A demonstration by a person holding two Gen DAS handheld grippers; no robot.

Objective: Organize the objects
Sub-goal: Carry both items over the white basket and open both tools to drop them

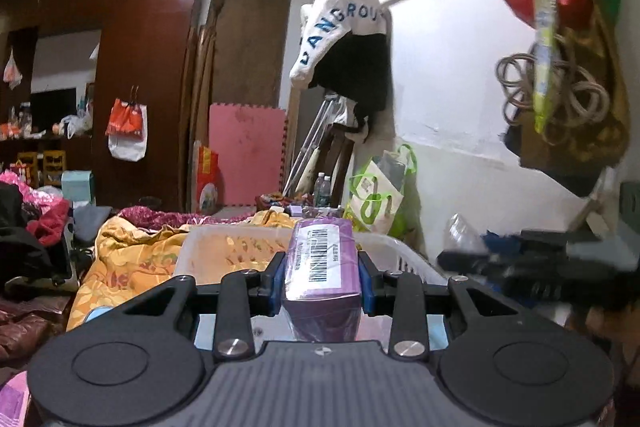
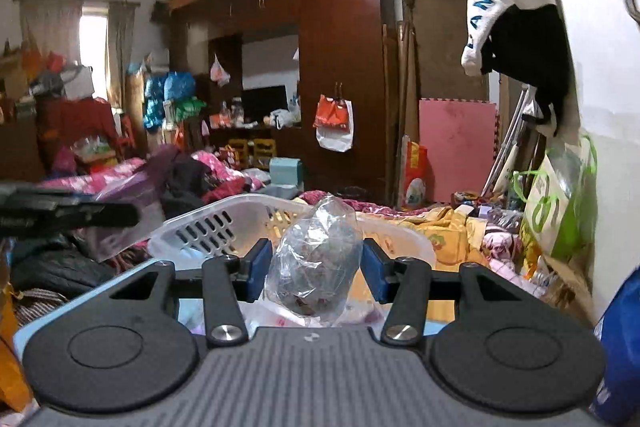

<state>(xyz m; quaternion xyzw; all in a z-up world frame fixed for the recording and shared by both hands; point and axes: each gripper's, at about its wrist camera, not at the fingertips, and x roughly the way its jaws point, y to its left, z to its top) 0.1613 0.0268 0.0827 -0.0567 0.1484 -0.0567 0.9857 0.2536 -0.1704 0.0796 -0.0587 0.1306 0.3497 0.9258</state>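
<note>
Beyond the white basket (image 2: 224, 223) you had the dark wardrobe (image 2: 340, 67) far back, and the basket itself sat on the orange patterned quilt (image 1: 132, 251), clutter crowding its left side and the white wall (image 1: 460, 87) near its right. Just short of the basket's near rim, your left gripper (image 1: 322, 273) pinched the purple box (image 1: 320, 263), barcode label up. Your right gripper (image 2: 314, 269) clamped the clear plastic bag (image 2: 314, 259) there too.
</note>
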